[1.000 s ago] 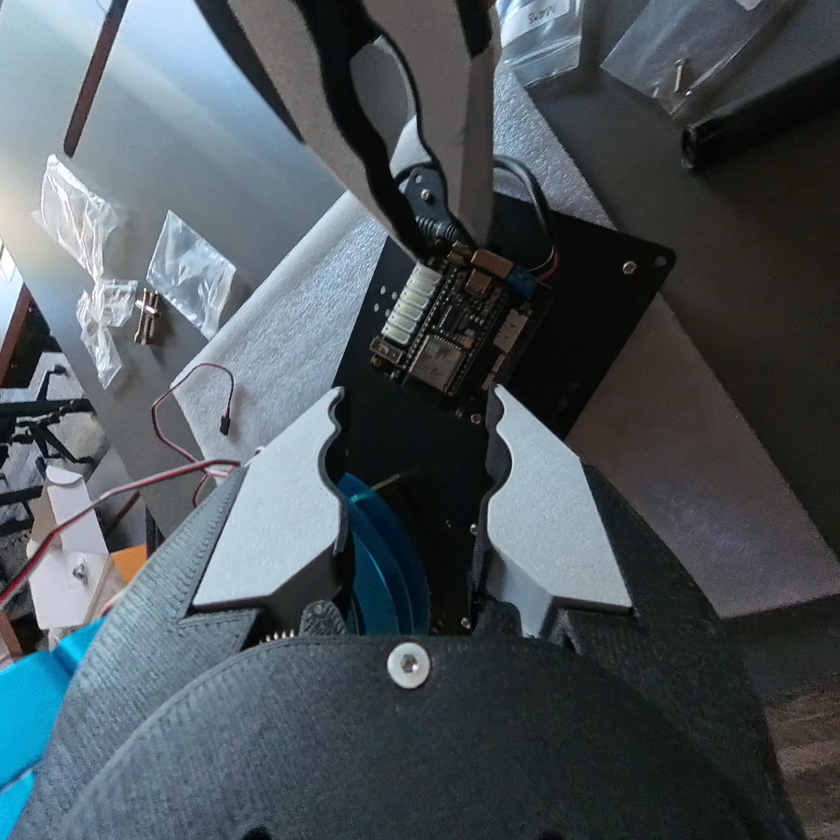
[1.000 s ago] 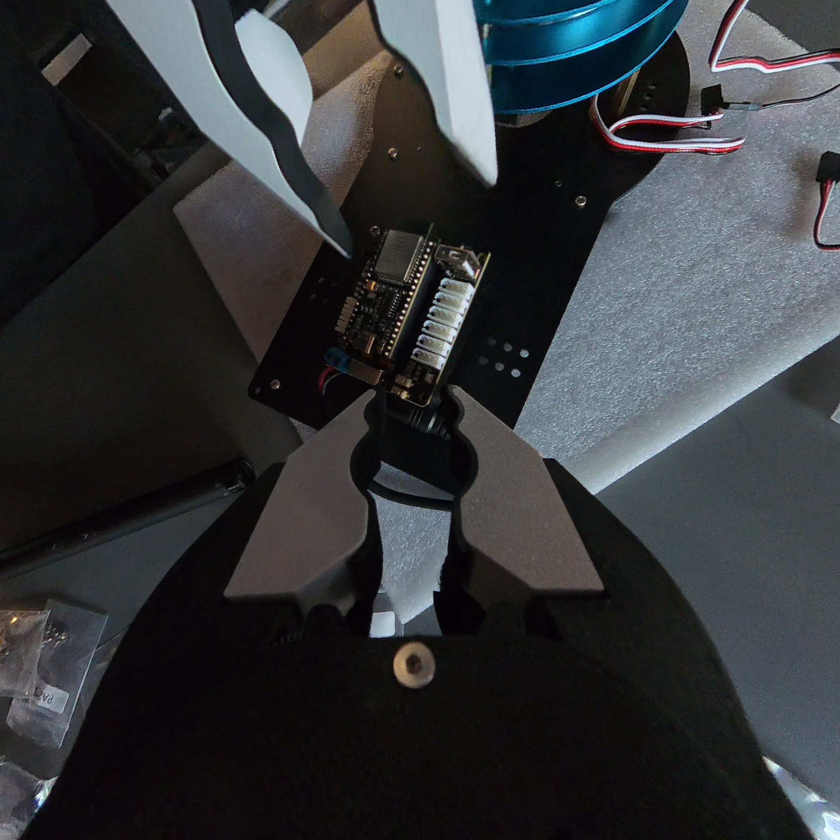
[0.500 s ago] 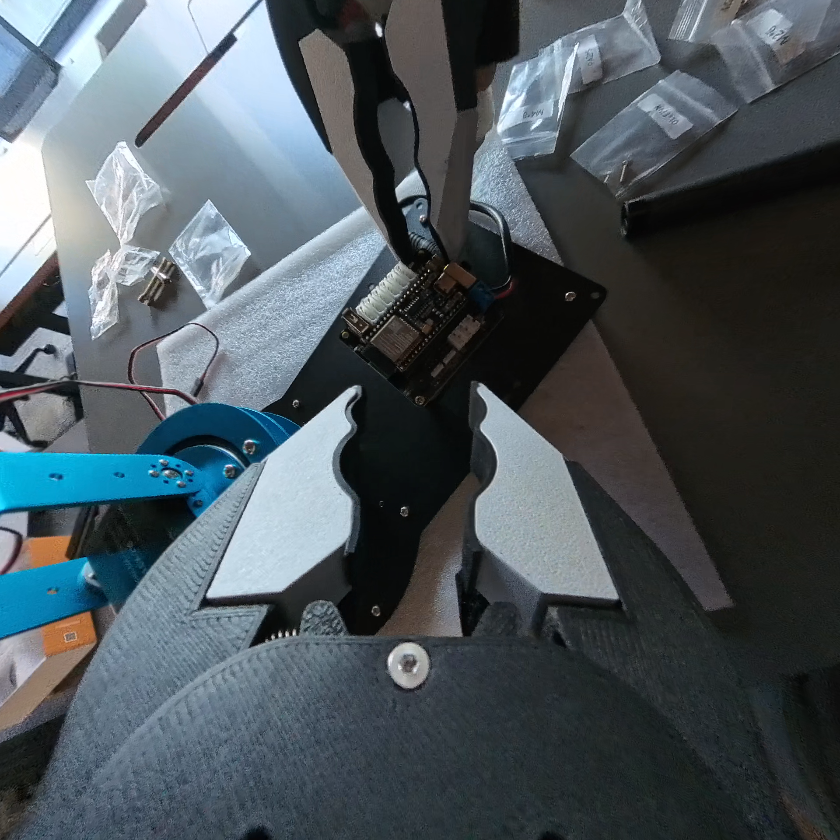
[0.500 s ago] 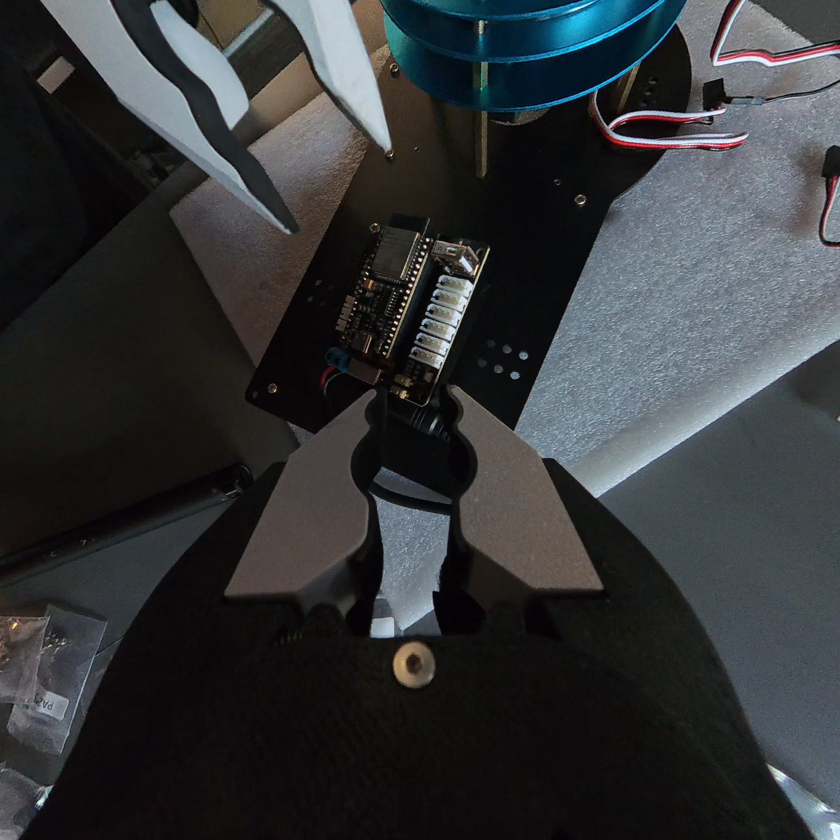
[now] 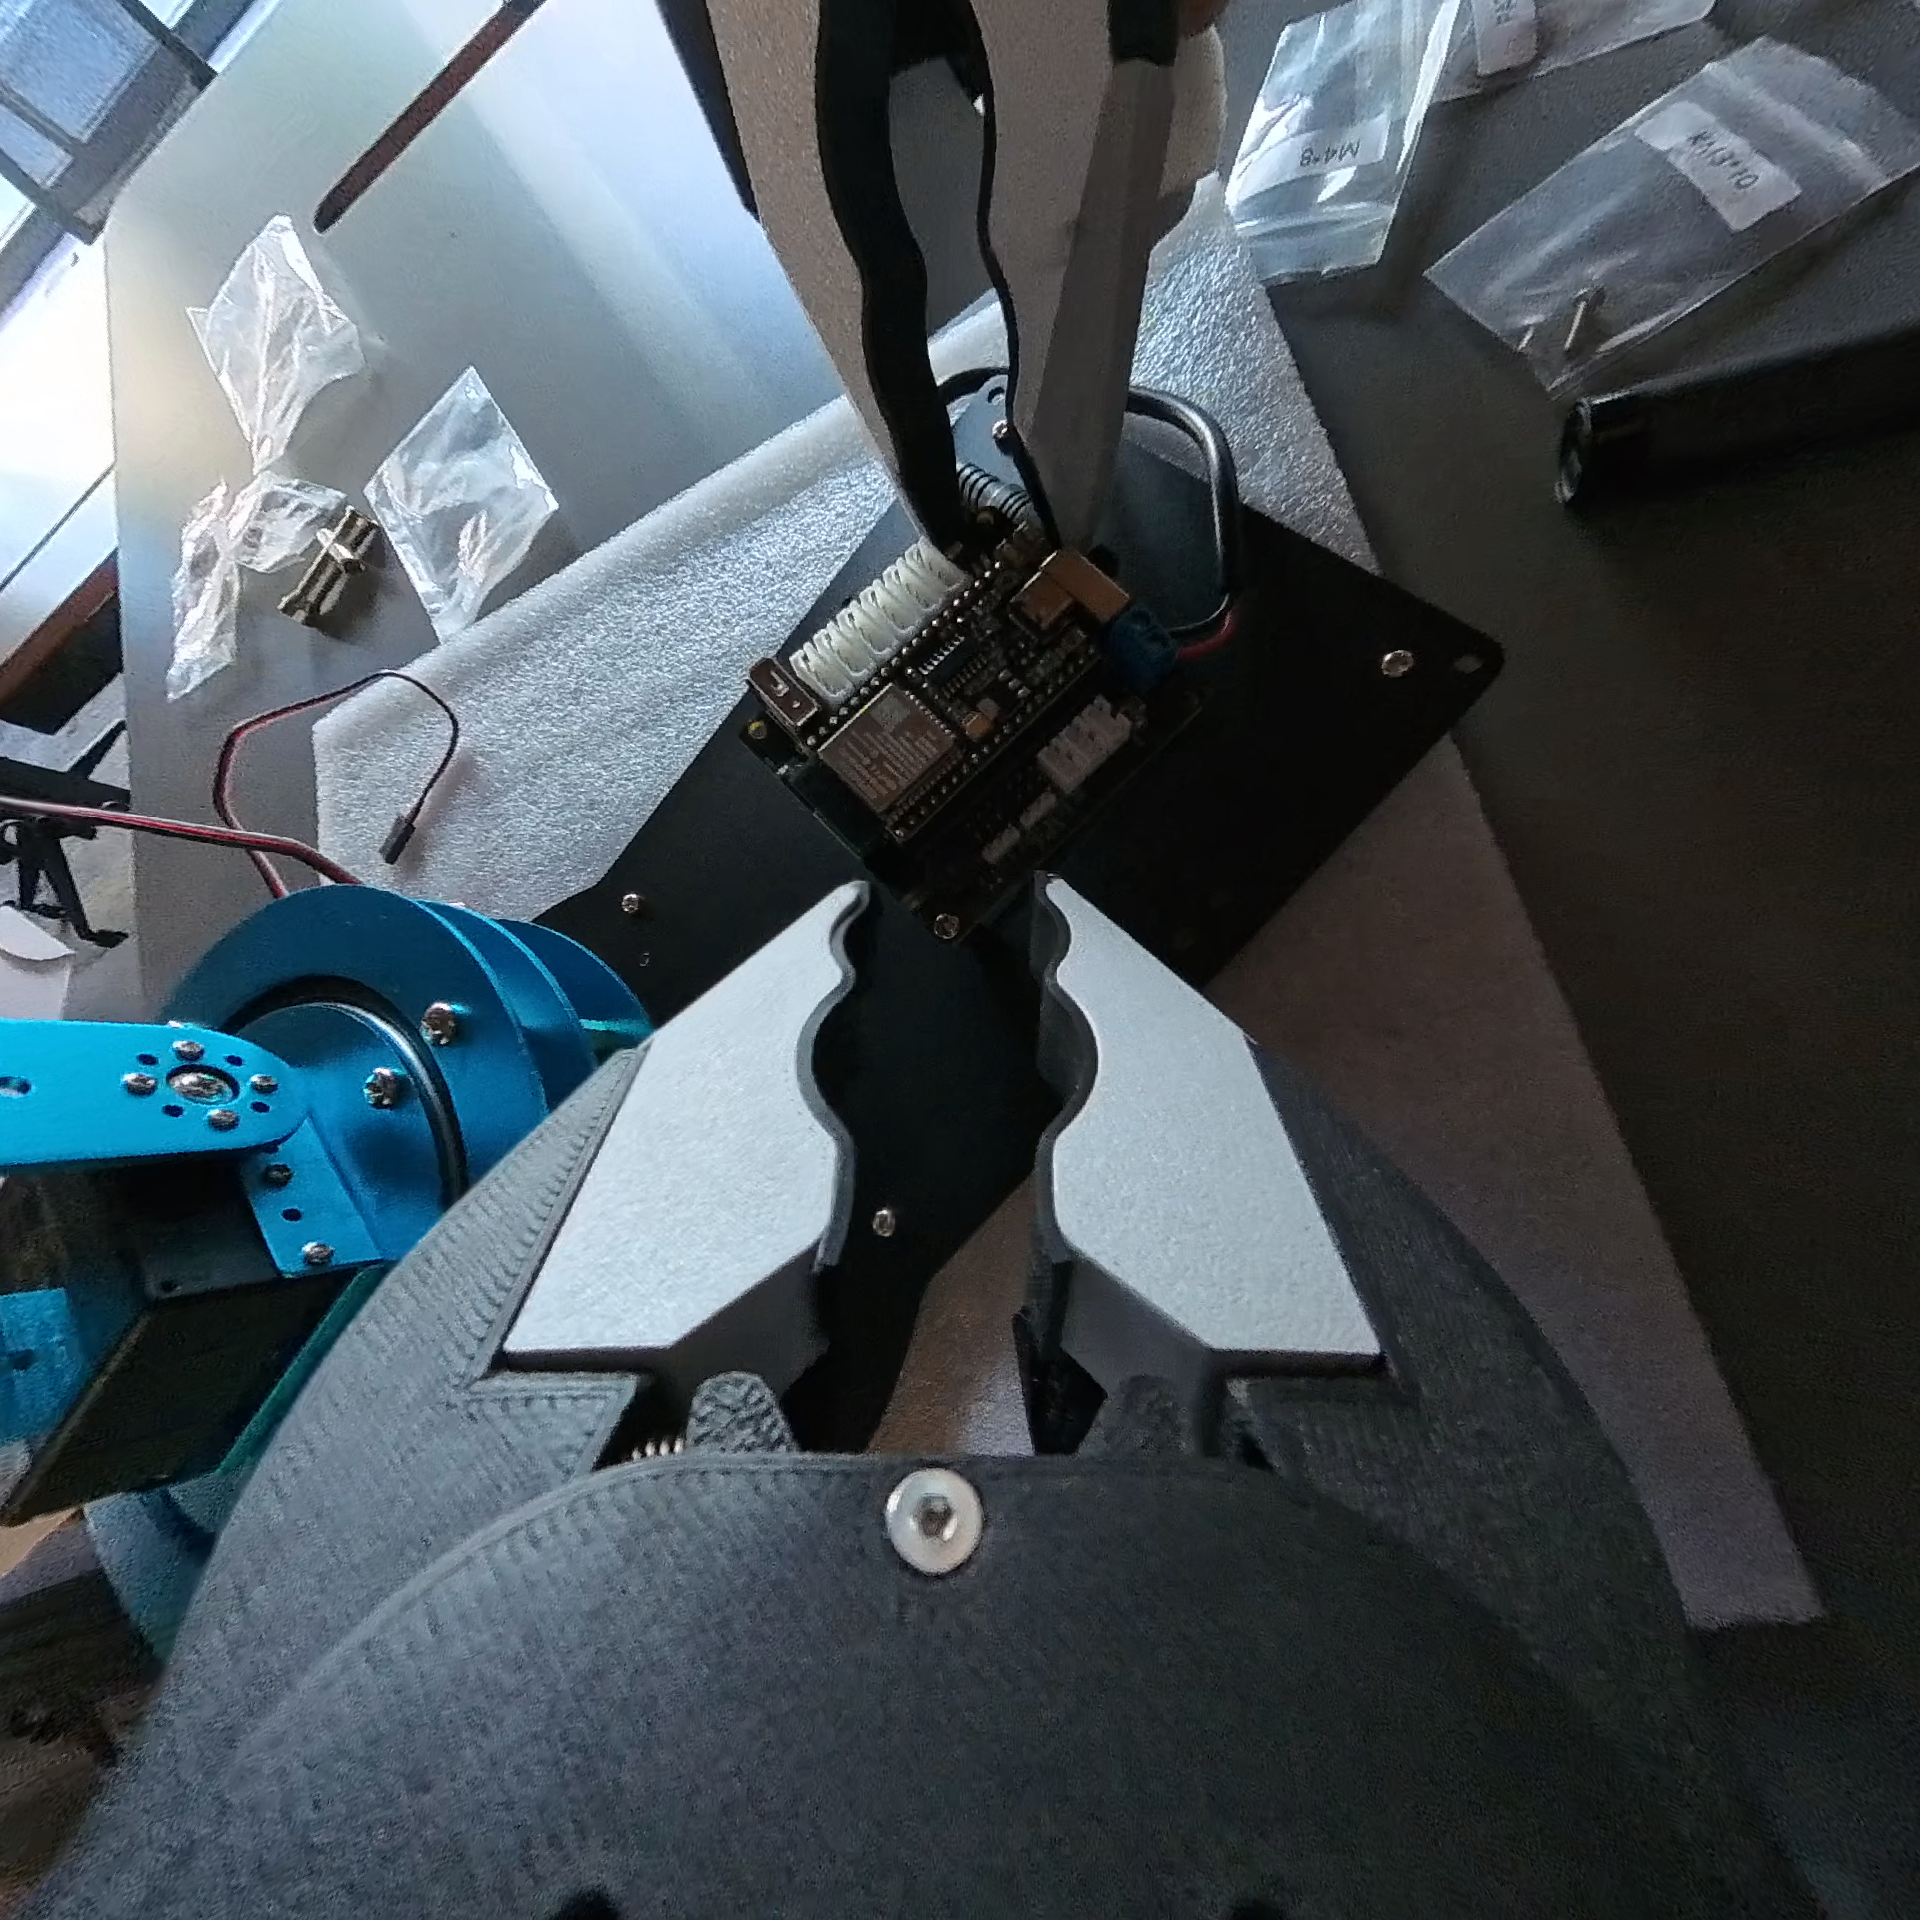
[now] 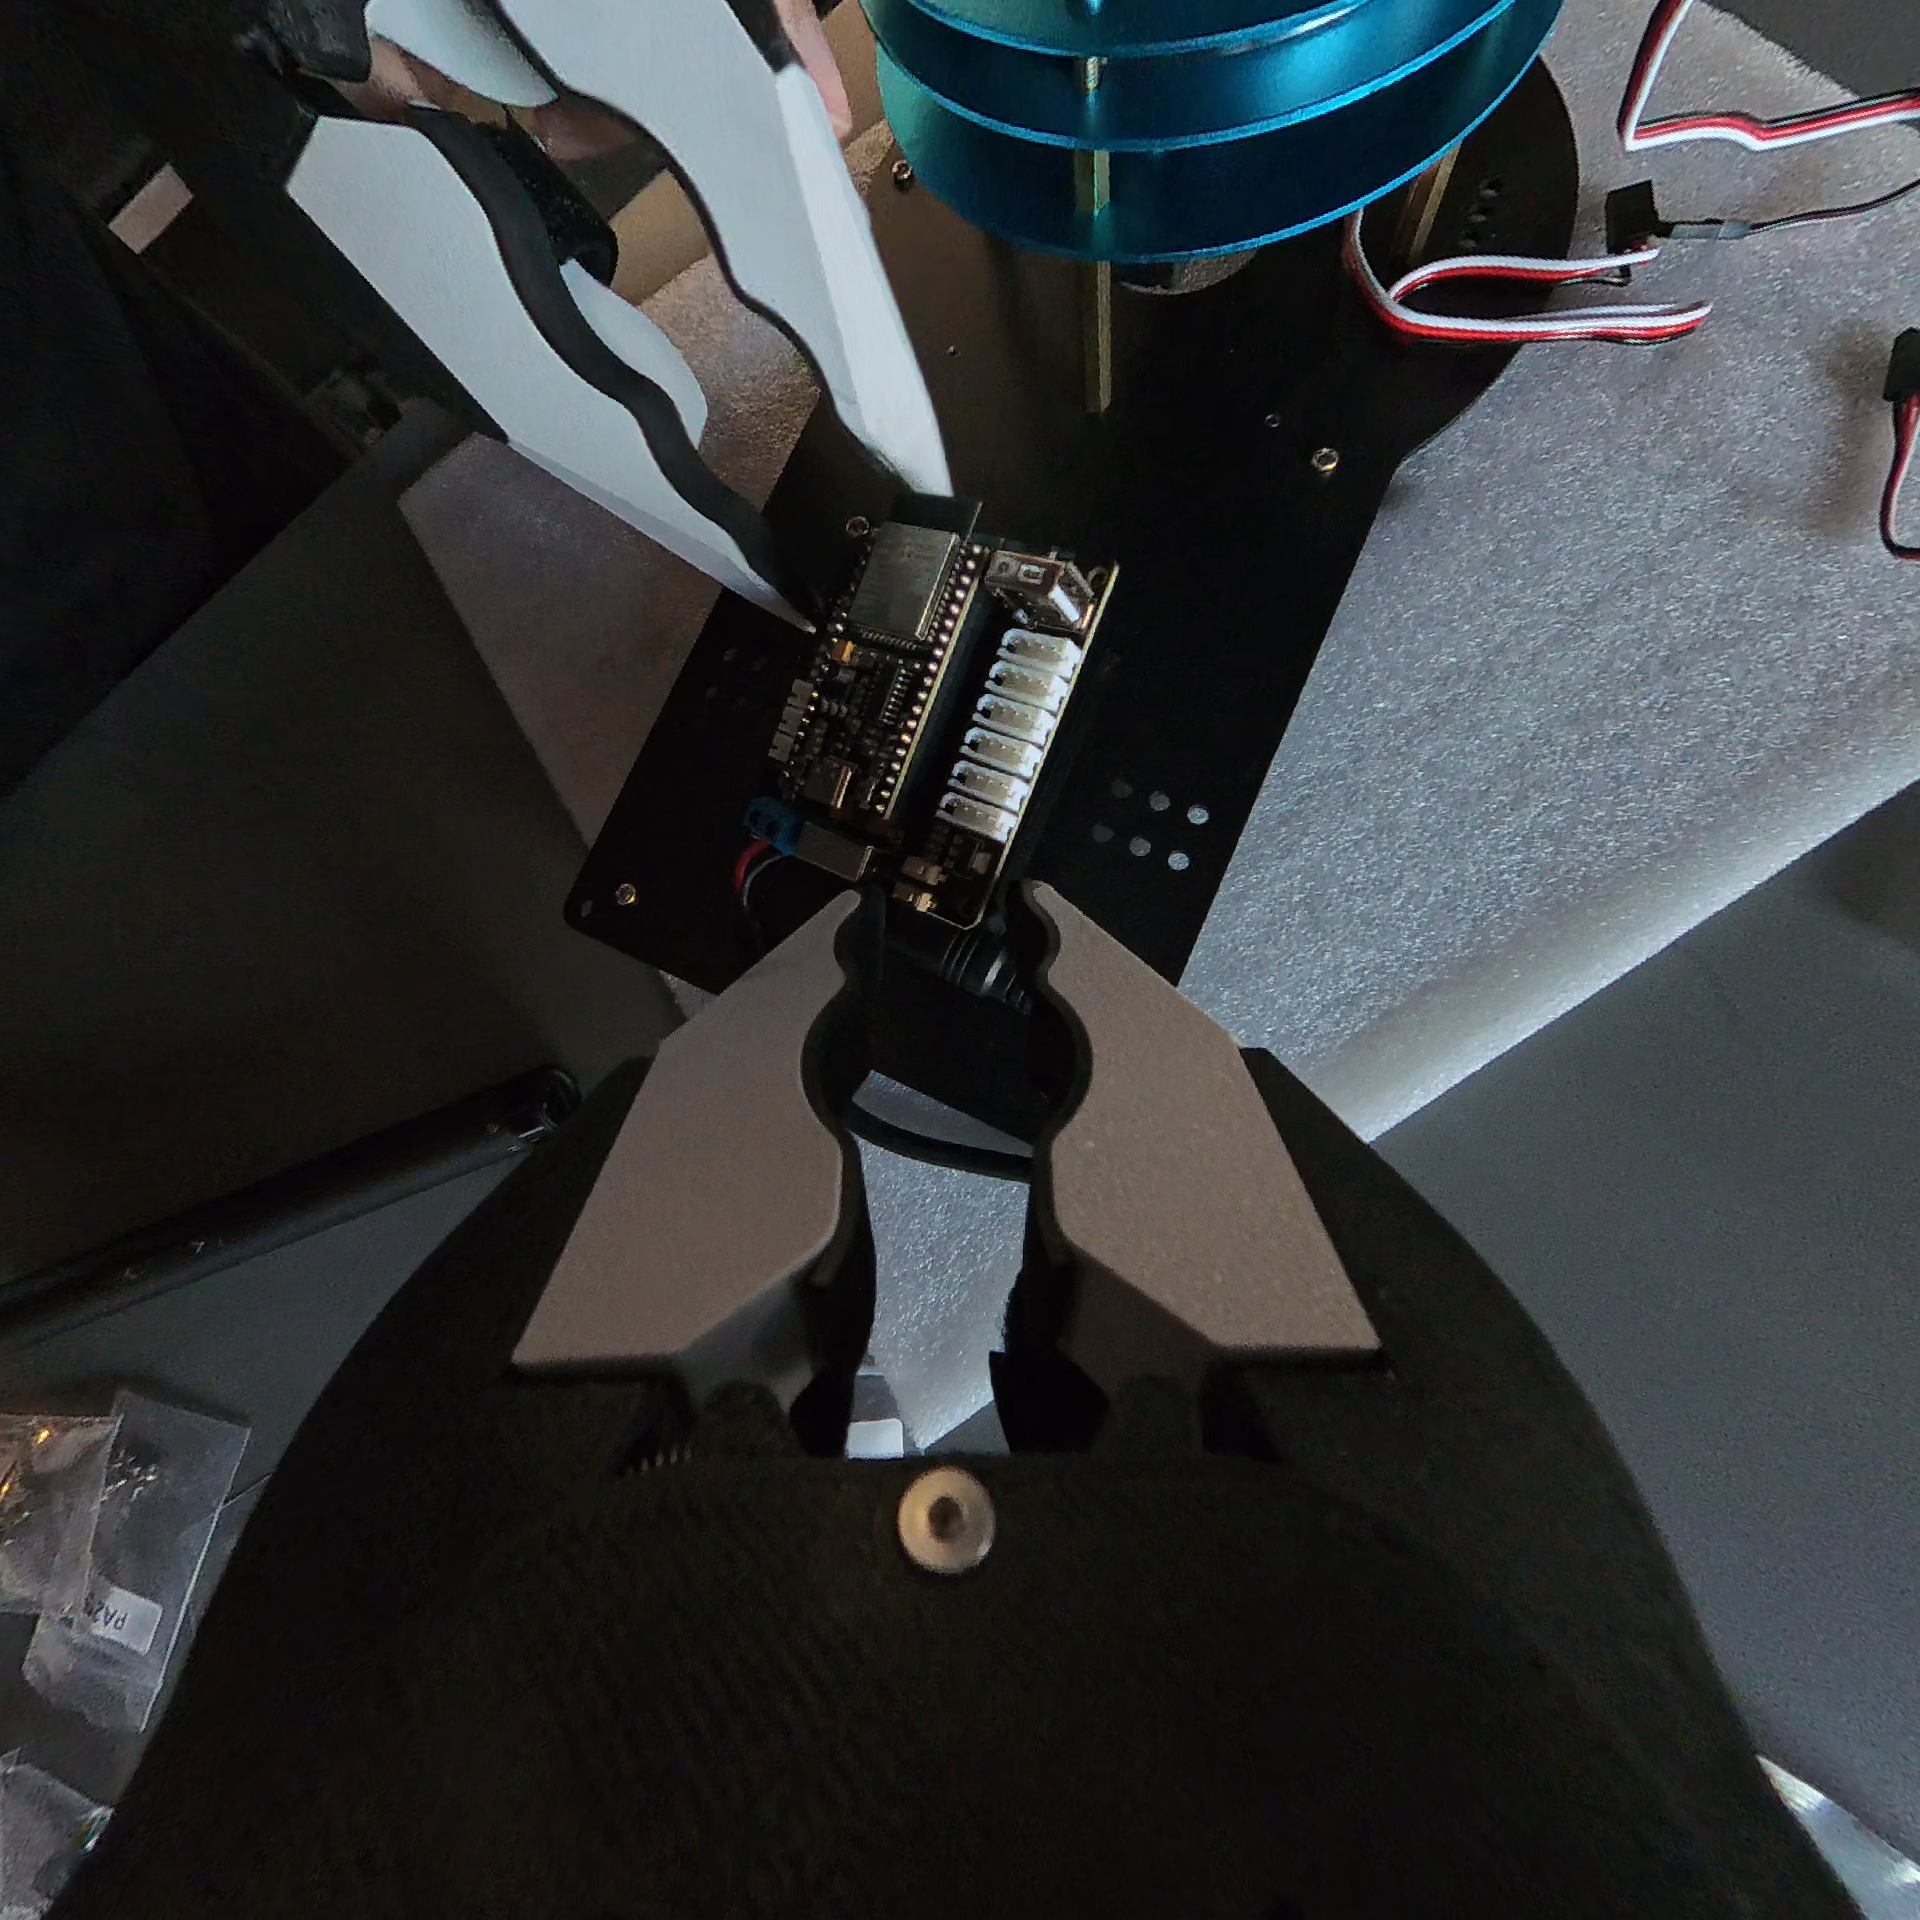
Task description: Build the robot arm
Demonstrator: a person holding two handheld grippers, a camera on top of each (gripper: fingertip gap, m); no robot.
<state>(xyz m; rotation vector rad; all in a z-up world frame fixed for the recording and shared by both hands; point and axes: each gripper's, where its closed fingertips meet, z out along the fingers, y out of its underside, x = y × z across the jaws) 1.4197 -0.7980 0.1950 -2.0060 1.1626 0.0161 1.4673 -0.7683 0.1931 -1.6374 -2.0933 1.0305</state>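
A small circuit board with white connectors is mounted on a black baseplate. My left gripper is open and empty, with its tips just short of the board's near corner. My right gripper is shut on a black cable plug at the board's opposite edge. The right gripper also shows in the left wrist view, and the left gripper also shows in the right wrist view. A blue turntable stands on the plate's other end.
The plate lies on a white foam sheet on a grey table. Red, white and black servo wires trail over the foam. Clear bags of screws, a black tube and metal standoffs lie around it. There is about 7 centimeters between the tips of the two grippers.
My left gripper pulled back off the blue turntable, swung right and came in close to the board's corner. My right gripper stayed on the plug.
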